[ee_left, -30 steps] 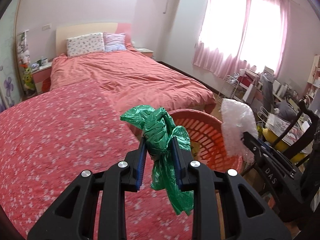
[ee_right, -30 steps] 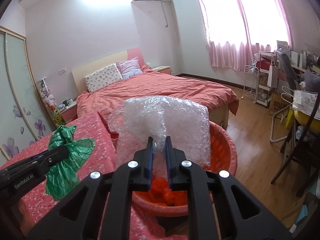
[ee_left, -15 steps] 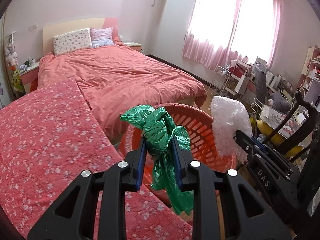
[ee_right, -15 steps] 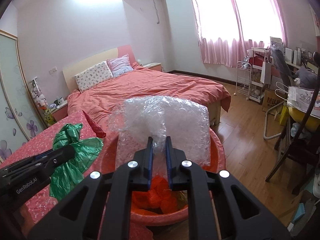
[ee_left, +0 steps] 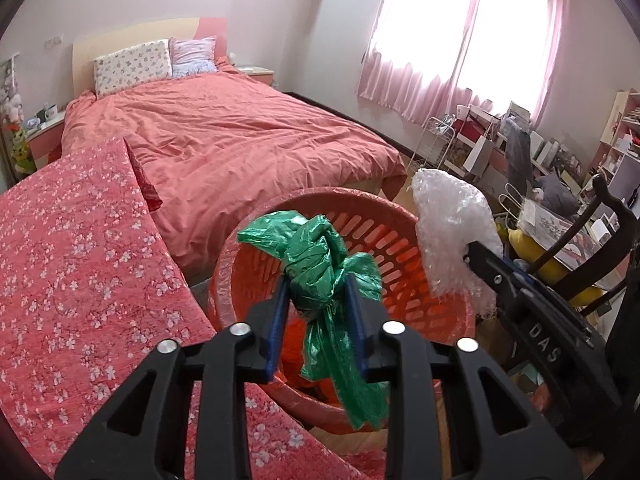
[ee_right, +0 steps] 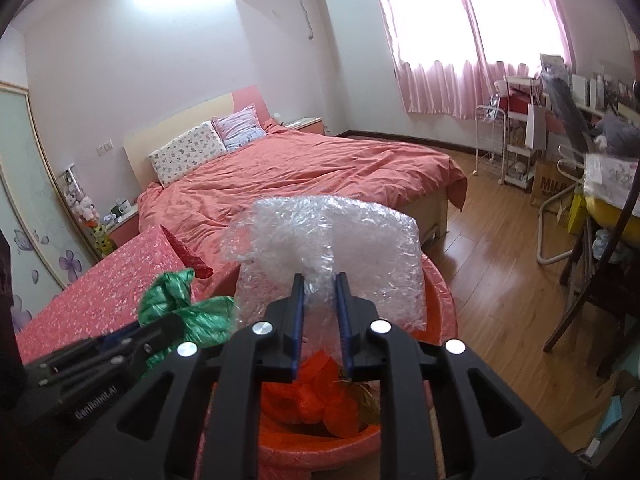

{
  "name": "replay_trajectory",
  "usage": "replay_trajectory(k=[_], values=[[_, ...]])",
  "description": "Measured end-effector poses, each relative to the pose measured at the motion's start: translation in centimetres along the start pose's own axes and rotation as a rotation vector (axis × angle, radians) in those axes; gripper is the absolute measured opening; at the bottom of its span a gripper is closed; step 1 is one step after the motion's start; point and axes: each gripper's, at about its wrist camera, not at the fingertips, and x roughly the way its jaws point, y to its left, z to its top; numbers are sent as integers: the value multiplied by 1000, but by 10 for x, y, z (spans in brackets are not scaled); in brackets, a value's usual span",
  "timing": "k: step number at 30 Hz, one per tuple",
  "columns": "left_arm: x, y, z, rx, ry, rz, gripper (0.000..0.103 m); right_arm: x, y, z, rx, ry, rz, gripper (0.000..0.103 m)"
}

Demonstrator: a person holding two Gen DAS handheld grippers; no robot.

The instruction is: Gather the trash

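Round orange slotted plastic basket (ee_left: 404, 276) mouth open from above, partly filled with orange scraps (ee_right: 308, 396). Left side blocked by red floral-covered surface (ee_left: 80, 280). Bare wooden floor (ee_right: 500, 280) unobstructed at right.

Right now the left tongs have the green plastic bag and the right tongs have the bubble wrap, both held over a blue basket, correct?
Not quite: the basket is orange-red, not blue, as the left wrist view shows. The rest stands: the left tongs have the green plastic bag, the right tongs the bubble wrap, both over it.
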Motion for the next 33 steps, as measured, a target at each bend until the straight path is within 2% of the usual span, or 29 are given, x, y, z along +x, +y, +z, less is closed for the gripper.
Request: replay_trajectory(k=[2, 4, 9, 11, 13, 15, 20, 26, 33], values=[[2, 3, -1, -17, 8, 2, 43, 4, -5, 1, 26, 5, 15, 32], [4, 5, -1, -27, 12, 6, 51, 6, -7, 2, 38, 6, 17, 36], [0, 15, -5, -44, 23, 42, 51, 1, -13, 1, 37, -7, -1, 49], [-7, 20, -7, -45, 15, 65, 54, -7, -13, -1, 16, -22, -14, 60], [-18, 26, -12, -43, -1, 97, 56, -15, -10, -4, -10, -32, -23, 65], [-37, 31, -18, -36, -24, 130, 59, -26, -5, -9, -38, -44, -28, 75], [-86, 46, -38, -39, -100, 202, 77, -69, 11, -27, -116, -96, -44, 96], [-147, 59, -75, -101, -164, 304, 93, -123, 30, -54, -201, -149, -99, 99], [-200, 57, -112, -157, -232, 448, 101, -172, 48, -85, -250, -159, -115, 99]])
